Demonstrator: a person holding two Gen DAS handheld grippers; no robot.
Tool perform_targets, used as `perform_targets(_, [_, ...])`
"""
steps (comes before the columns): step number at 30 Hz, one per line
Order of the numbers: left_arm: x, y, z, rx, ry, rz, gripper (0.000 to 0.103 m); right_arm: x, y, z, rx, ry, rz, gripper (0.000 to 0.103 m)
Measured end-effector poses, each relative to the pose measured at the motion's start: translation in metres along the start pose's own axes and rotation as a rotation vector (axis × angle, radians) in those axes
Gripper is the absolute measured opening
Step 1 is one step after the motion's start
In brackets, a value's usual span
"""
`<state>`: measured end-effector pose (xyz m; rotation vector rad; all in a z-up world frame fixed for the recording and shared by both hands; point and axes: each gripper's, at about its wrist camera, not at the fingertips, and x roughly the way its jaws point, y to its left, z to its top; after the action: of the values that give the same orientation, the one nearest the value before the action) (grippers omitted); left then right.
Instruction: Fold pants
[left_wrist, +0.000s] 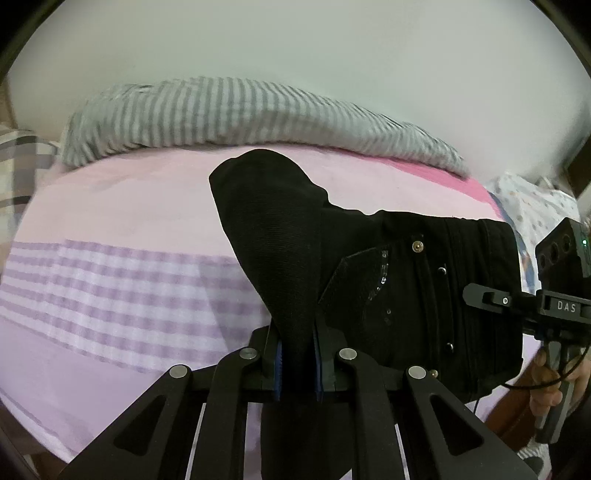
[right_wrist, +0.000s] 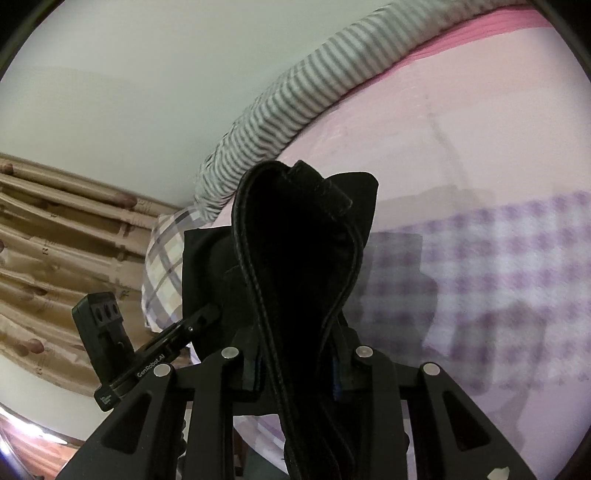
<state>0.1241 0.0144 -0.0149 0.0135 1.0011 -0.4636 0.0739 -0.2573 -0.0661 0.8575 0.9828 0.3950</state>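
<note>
The black pants hang in the air between my two grippers, above the bed. My left gripper is shut on a bunched fold of the black cloth, which rises between its blue pads. My right gripper is shut on the stitched waistband end of the pants. In the left wrist view the right gripper's body shows at the right edge, past the rivets and pocket. In the right wrist view the left gripper's body shows at the lower left.
The bed sheet is pink with a purple checked band. A grey striped quilt roll lies along the wall. A checked pillow sits at the bed's end, with beige curtains behind.
</note>
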Motion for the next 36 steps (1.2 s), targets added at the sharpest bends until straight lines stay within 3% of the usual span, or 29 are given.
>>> perform_targets(12, [0.003,0.102,0.046,-0.087,-0.016,0.096,0.012,0.105,0.050,0.049,-0.035,0.089,0.049,0.025])
perform_targets(21, [0.040,0.140,0.071,-0.095,0.028,0.109,0.012,0.136,0.044,0.071,0.003,0.116,0.038,0.025])
perform_targets(26, [0.073,0.146,0.070,-0.069,0.064,0.140,0.013,0.147,0.026,0.075,0.007,0.100,-0.019,0.025])
perform_targets(30, [0.087,0.153,0.063,-0.067,0.055,0.158,0.025,0.155,0.013,0.074,-0.028,0.085,-0.088,0.026])
perform_targets(33, [0.097,0.160,0.057,-0.083,0.052,0.165,0.037,0.156,0.016,0.070,-0.102,0.066,-0.169,0.036])
perform_targets(36, [0.099,0.161,0.052,-0.073,0.023,0.179,0.041,0.159,0.021,0.068,-0.155,0.051,-0.216,0.043])
